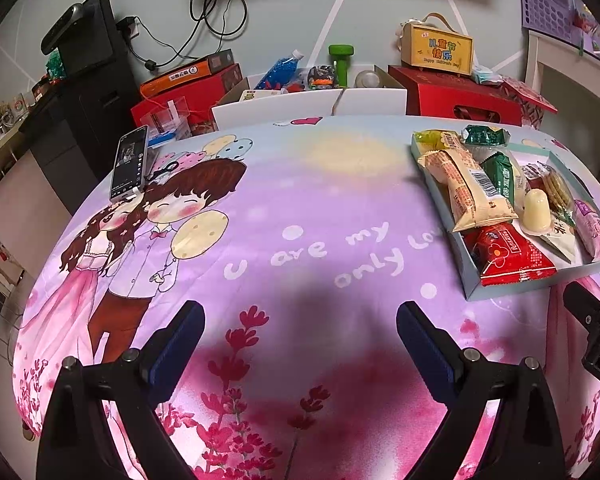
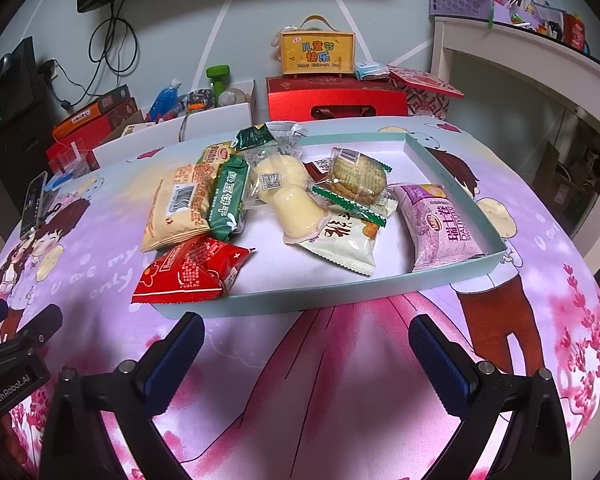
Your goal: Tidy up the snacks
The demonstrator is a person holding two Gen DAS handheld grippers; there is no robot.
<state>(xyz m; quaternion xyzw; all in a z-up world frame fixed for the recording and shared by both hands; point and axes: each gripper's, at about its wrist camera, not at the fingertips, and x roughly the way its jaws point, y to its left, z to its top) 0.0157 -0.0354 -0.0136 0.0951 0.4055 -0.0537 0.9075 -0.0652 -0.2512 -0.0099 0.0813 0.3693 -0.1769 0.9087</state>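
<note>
A shallow light-blue tray (image 2: 452,168) lies on the cartoon tablecloth and holds several wrapped snacks. Among them are a red packet (image 2: 188,272), a beige packet (image 2: 178,208), a green packet (image 2: 230,200), a pale yellow jelly cup (image 2: 296,208), a round biscuit pack (image 2: 358,178) and a purple packet (image 2: 440,226). My right gripper (image 2: 306,340) is open just in front of the tray's near wall, holding nothing. In the left wrist view the tray (image 1: 470,286) sits at the right, and my left gripper (image 1: 300,326) is open over bare cloth, well left of it.
A phone (image 1: 129,164) lies near the table's far left edge. Red gift boxes (image 1: 460,98), a yellow wooden case (image 1: 436,52), a white box of odds and ends (image 1: 308,106) and a black cabinet (image 1: 96,92) crowd the back. A white shelf (image 2: 540,64) stands right.
</note>
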